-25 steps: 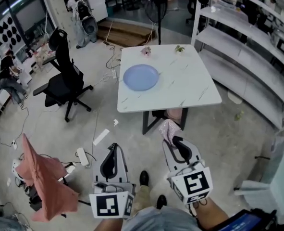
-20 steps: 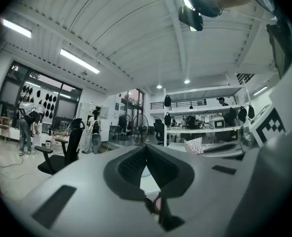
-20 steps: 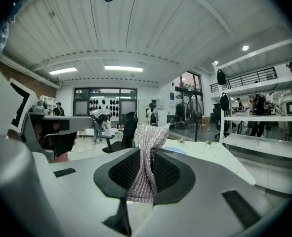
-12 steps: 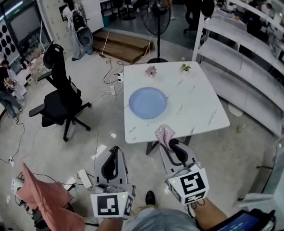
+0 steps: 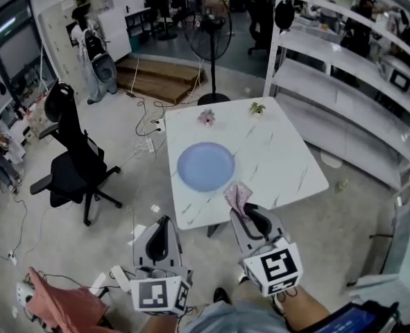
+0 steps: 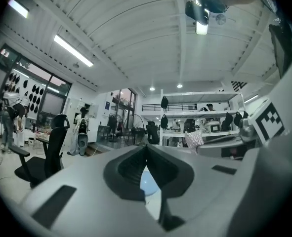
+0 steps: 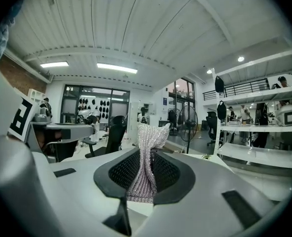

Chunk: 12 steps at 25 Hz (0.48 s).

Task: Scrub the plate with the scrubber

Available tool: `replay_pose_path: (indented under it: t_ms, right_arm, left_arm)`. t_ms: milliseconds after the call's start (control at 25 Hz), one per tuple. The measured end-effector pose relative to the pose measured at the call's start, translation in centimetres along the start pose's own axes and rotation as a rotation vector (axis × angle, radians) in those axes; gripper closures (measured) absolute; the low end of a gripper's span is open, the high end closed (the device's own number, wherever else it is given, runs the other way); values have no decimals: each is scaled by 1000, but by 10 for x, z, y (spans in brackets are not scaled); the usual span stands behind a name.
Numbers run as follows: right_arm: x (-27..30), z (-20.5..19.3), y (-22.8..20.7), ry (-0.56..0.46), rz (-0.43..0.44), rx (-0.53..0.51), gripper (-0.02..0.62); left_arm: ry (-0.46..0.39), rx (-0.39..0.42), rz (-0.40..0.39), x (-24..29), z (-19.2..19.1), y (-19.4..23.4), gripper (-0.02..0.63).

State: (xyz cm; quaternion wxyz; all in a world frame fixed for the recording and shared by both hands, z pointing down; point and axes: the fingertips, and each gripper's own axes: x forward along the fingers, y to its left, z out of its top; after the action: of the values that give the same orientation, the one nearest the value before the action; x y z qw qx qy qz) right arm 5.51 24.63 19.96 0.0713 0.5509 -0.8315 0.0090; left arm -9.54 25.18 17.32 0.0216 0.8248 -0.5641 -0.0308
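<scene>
Head view | clamping scrubber (image 5: 237, 195) in right gripper (image 5: 252, 217) at table (image 5: 281, 151) edge | facing plate (image 5: 205, 166) ahead, slightly leftward | holding left gripper (image 5: 159, 231) closed, empty, farther back

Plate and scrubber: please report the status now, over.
Left tool shut, empty. Right tool shut on scrubber. Plate on table, untouched. No obstacle seen before it.

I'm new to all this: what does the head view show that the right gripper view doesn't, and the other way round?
Only the head view: the round blue plate and the salmon-pink cloth down on the floor. Only the right gripper view: the strip lights on the white ribbed ceiling. Both: the silvery mesh scrubber pinched in the right hand-held gripper, and the black standing fan.
</scene>
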Motion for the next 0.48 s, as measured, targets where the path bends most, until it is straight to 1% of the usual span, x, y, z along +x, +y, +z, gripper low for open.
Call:
replay_pose_path:
  t_ms: [160, 320, 480]
  right_arm:
    - [10, -4, -15, 11, -19, 13, 506]
    - [23, -13, -38, 18, -37, 34, 506]
    - [48, -33, -68, 54, -43, 75, 506]
  left_arm:
    - [52, -9, -33, 21, -18, -7, 599]
    - [90, 4, -64, 47, -34, -18, 598]
    - [129, 13, -63, 83, -49, -22, 598]
